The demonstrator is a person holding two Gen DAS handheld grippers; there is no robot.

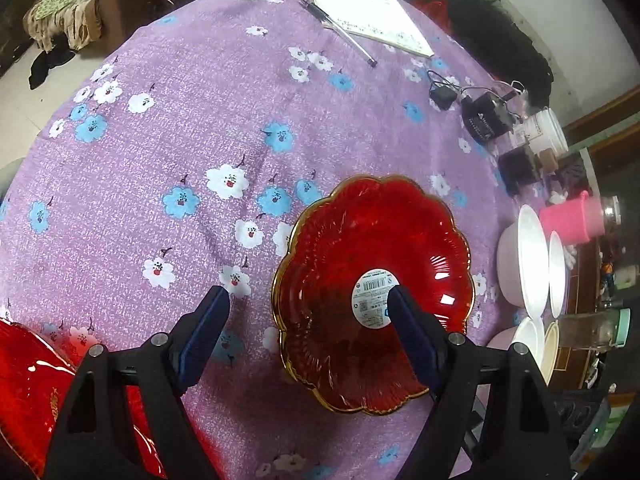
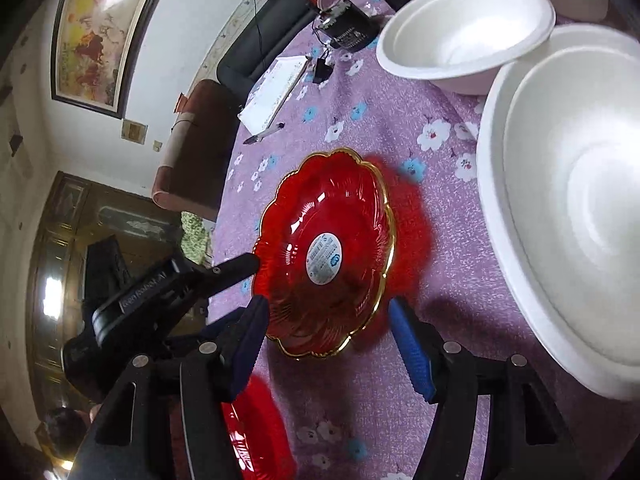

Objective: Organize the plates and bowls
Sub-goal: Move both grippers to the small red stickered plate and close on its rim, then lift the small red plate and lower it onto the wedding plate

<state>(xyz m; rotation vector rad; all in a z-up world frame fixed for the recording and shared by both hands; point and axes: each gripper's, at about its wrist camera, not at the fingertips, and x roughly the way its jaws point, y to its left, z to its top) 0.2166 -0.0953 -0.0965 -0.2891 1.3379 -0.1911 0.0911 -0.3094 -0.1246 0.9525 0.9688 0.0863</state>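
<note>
Red scalloped glass plate with gold rim (image 1: 372, 292) lies on the bench (image 1: 180, 128); both hand-held grippers, left (image 1: 308, 308) and right (image 2: 326, 320), spread, straddle its edge; pinching seems next.

Printed labels and papers all illegible.

glossy red glass plate (image 1: 372, 292), woven floral tablecloth (image 1: 180, 120)
</note>
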